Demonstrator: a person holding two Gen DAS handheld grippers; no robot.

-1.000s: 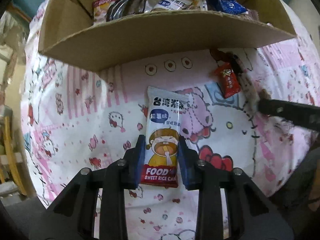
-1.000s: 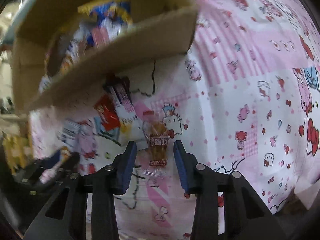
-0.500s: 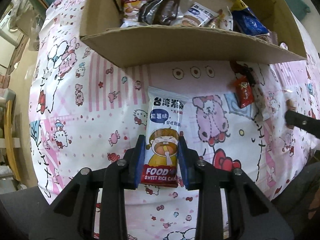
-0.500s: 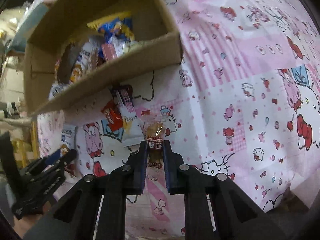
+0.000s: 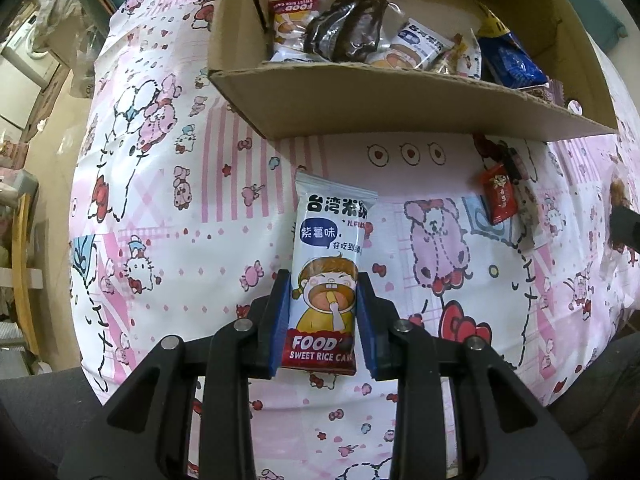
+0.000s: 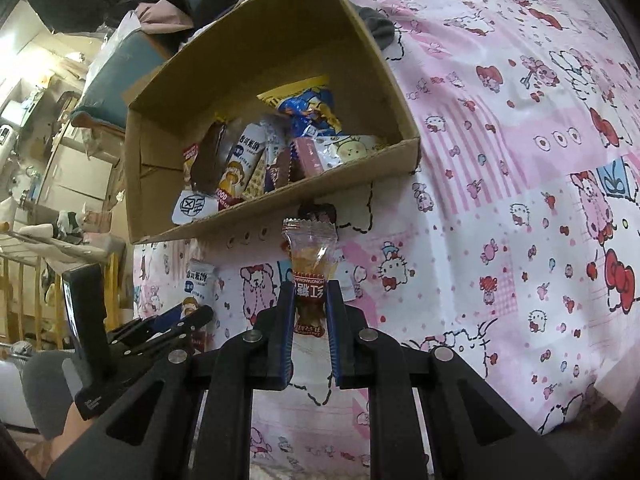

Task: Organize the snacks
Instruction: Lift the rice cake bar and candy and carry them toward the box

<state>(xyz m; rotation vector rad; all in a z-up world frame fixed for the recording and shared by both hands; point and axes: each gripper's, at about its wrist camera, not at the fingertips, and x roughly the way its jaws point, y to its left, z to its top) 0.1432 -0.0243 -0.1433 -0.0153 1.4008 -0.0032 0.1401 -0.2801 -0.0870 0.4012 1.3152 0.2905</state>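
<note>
- The left gripper (image 5: 323,316) is clamped on the lower half of a sweet rice cake packet (image 5: 329,268), a smooth, glossy white pillow pack with a red band at the bottom and crimped ends; its grip is the same as a second ago.
- The right gripper (image 6: 311,322), which a second ago stood wide around a small clear-wrapped candy (image 6: 309,276), has now closed on it: the jaws are narrow and pinch the crinkly transparent wrapper with its brown filling and red label.
- Compared with a second ago, both views look down from higher above the tablecloth (image 5: 168,208), so both snacks appear lifted; as a judgement, picking is done and carrying to the box comes next.
- Beyond the left gripper, a small red sachet (image 5: 499,196) and another pale wrapper lie flat on the soft pink cartoon-print cloth, just beside the box front.
- Farthest, the cardboard box (image 5: 384,108) stands open, matte brown with a rough torn rim; it already holds a dark brown snack in clear wrap (image 5: 348,32), more rice cake packets and a shiny blue foil bag (image 5: 508,60), loosely heaped.
</note>
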